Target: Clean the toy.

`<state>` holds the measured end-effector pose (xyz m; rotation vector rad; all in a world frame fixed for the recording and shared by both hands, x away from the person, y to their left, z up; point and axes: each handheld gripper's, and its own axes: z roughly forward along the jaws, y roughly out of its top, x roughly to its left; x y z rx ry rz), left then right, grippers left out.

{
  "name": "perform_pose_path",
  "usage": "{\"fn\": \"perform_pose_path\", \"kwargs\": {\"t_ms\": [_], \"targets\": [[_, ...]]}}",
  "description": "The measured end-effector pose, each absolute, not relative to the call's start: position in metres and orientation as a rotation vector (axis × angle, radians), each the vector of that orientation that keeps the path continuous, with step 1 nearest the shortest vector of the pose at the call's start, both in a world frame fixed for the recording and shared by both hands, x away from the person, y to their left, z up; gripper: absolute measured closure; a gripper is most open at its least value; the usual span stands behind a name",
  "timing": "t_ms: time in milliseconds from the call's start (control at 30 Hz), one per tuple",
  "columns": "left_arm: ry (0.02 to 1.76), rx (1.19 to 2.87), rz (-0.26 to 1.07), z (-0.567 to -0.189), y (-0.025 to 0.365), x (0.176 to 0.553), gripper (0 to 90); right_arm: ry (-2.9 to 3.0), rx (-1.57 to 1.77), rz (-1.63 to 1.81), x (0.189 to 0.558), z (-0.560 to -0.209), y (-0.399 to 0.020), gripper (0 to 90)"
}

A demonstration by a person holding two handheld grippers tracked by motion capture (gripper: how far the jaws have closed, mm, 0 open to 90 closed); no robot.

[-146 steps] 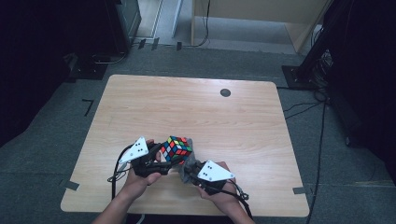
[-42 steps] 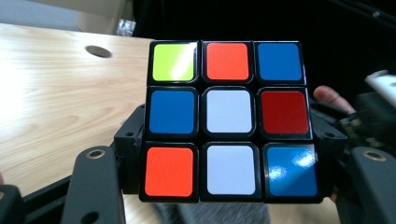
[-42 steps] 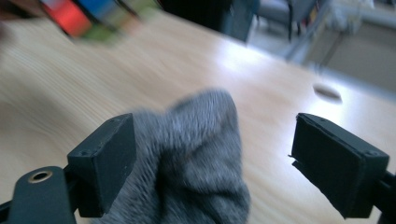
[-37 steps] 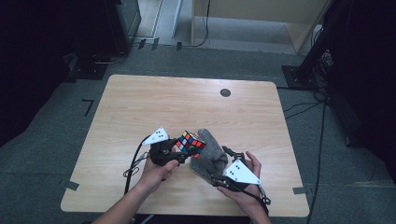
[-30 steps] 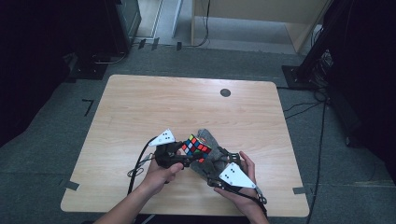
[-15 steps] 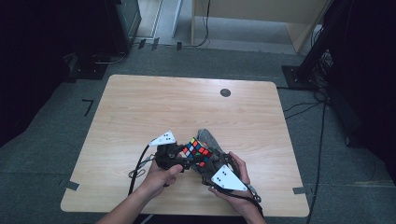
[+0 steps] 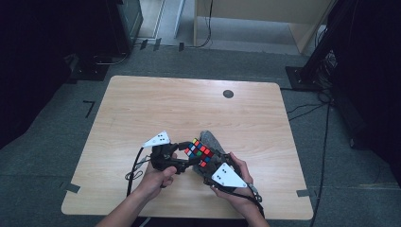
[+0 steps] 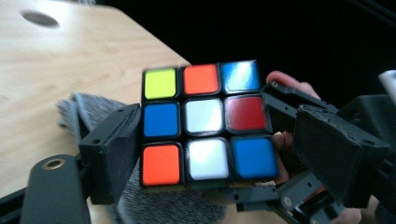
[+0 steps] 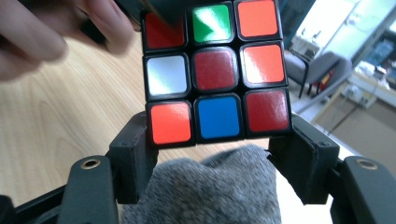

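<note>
two grippers meet at the puzzle cube [image 7: 200,152], above the grey cloth [image 7: 211,140] near the desk's front edge. your right gripper [image 9: 212,161] clamps its lowest layer; the left gripper [image 8: 233,154] has just opened wide. regrip squarely before you twist.

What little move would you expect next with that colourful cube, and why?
Probably close the left claw on the cube for a twist. Its jaws have just been opening and stand loose around the cube, while the right claw's jaws, which have just been closing, grip its bottom row.
</note>
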<state>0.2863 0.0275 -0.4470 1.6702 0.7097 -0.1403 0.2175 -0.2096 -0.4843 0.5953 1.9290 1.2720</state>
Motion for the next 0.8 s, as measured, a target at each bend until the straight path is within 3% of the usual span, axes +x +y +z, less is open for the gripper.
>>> {"fn": "perform_pose_path", "kwargs": {"t_ms": [133, 267, 533, 800], "targets": [[0.686, 1.666, -0.077, -0.445, 0.042, 0.29, 13.7, 1.93, 0.688, 1.286, 0.226, -0.481, -0.222, 34.8], [0.638, 1.769, 0.088, -0.45, 0.044, 0.288, 13.7, 1.927, 0.768, 1.331, 0.231, -0.477, -0.232, 34.9], [0.511, 1.976, 0.372, -0.466, 0.02, 0.271, 14.3, 1.922, 0.892, 1.461, 0.23, -0.466, -0.231, 34.9], [0.398, 2.048, 0.622, -0.477, 0.003, 0.256, 14.2, 1.945, 1.012, 1.601, 0.226, -0.461, -0.222, 34.9]]}}
